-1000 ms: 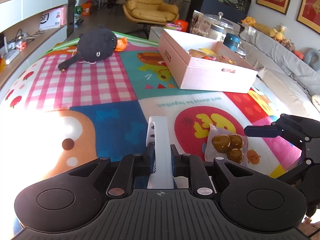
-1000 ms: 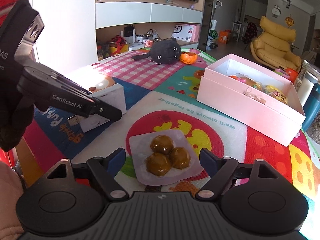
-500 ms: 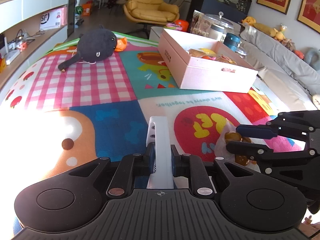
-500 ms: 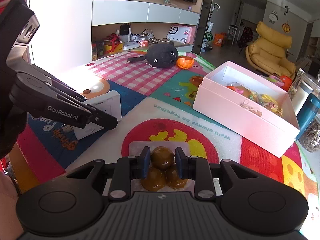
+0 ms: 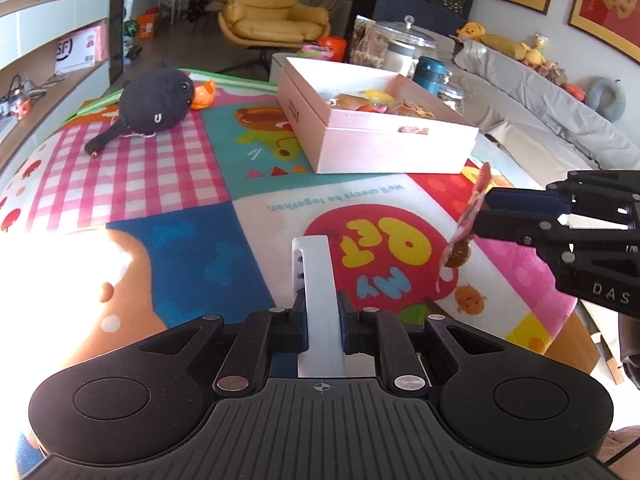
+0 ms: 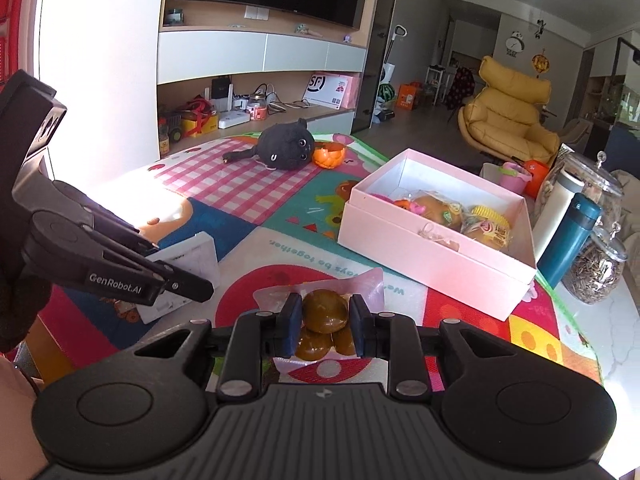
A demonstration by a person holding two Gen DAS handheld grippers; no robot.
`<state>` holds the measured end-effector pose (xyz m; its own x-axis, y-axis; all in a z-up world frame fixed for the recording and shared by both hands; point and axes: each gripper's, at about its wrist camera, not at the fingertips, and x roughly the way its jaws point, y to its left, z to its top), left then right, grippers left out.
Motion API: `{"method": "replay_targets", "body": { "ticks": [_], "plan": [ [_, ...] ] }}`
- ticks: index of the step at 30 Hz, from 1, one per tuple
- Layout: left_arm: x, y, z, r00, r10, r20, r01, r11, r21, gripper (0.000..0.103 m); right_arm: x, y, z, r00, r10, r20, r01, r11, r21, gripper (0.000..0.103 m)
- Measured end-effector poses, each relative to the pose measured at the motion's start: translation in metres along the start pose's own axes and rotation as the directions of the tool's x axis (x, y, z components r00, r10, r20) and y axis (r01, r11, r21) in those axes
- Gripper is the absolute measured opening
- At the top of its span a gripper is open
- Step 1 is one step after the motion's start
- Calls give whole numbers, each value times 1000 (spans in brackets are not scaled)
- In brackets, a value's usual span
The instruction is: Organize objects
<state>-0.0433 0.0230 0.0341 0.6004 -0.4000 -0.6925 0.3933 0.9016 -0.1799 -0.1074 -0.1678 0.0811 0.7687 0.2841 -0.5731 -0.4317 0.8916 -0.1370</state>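
My right gripper (image 6: 325, 326) has its jaws closing on a clear sealed snack packet (image 6: 320, 316) holding three glossy brown balls, pads pressing on the front ball. The packet is lifted clear of the colourful play mat (image 6: 256, 184) on the bench, and in the left wrist view it hangs tilted, nearly edge-on. The open pink box (image 6: 436, 258) lies ahead and to the right of these jaws — its long axis running away to the right, other wrapped snacks already inside. My right hand is the nearer one to it. My left gripper (image 5: 323, 320) has its jaws clamped on a flat white box (image 5: 318, 280), low over the mat.
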Motion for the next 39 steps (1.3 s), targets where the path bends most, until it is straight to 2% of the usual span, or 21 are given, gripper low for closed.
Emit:
{"method": "replay_targets", "body": {
  "ticks": [1, 2, 6, 9, 10, 11, 12, 13, 14, 17, 21, 25, 27, 28, 29, 30, 32, 34, 39],
  "plan": [
    [-1, -2, 0, 1000, -4, 3, 4, 1000, 2, 16, -3, 0, 1, 1000, -5, 6, 5, 1000, 0, 8],
    [-2, -3, 1, 1000, -6, 6, 6, 1000, 5, 16, -6, -2, 2, 1000, -7, 10, 7, 1000, 5, 2],
    [-8, -8, 3, 1000, -8, 23, 8, 1000, 15, 16, -13, -4, 4, 999, -16, 36, 16, 1000, 8, 2],
    [-12, -9, 3, 1000, -6, 30, 6, 1000, 11, 16, -11, -4, -1, 1000, 12, 20, -12, 1000, 2, 3],
    [-12, -9, 3, 1000, -5, 30, 4, 1000, 8, 16, -8, -5, -4, 999, 33, 7, -33, 999, 3, 10],
    [-13, -9, 2, 1000, -4, 30, 4, 1000, 3, 16, -5, -5, -8, 998, 58, -8, -58, 998, 4, 35],
    [-12, -8, 2, 1000, -4, 28, 4, 1000, -1, 16, -1, -5, -12, 997, 71, -9, -71, 997, 7, 55],
    [-12, -8, 2, 1000, -4, 26, 4, 1000, -3, 16, 2, -5, -17, 997, 71, 0, -71, 997, 7, 92],
    [-12, -7, 2, 1000, -3, 24, 3, 1000, -4, 16, 7, -4, -22, 998, 69, 8, -69, 998, 1, 103],
    [-11, -6, 1, 1000, -5, 20, 5, 1000, -9, 16, 30, -6, -29, 996, 74, -55, -73, 997, 16, 103],
    [-9, -5, 1, 1000, -11, 18, 11, 1000, -19, 16, 60, -13, -33, 983, 135, -124, -122, 987, 108, 103],
    [-8, -3, 1, 1000, -12, 15, 12, 1000, -24, 16, 73, -1, -29, 985, 131, -116, -120, 988, 100, 103],
    [-8, -2, 0, 1000, -12, 18, 12, 999, -29, 16, 77, 5, -24, 985, 131, -109, -122, 989, 87, 97],
    [-9, -1, 0, 1000, -12, 20, 13, 999, -32, 16, 77, 8, -21, 985, 138, -105, -130, 988, 76, 88],
    [-9, 0, 0, 1000, -12, 22, 13, 999, -35, 16, 76, 10, -18, 983, 151, -101, -145, 987, 72, 74],
    [-10, 1, -1, 1000, -11, 23, 12, 999, -38, 16, 75, 13, -16, 982, 158, -100, -152, 986, 64, 64],
    [-11, 3, -2, 1000, -8, 25, 9, 999, -44, 16, 73, 19, -11, 980, 168, -108, -165, 986, 41, 30],
    [-13, 4, -2, 1000, -8, 29, 9, 999, -49, 16, 71, 24, -10, 979, 168, -114, -166, 986, 27, 18],
    [-16, 7, -4, 999, -9, 37, 11, 998, -59, 16, 68, 27, -11, 981, 152, -121, -152, 988, 9, 9]
  ]
}}
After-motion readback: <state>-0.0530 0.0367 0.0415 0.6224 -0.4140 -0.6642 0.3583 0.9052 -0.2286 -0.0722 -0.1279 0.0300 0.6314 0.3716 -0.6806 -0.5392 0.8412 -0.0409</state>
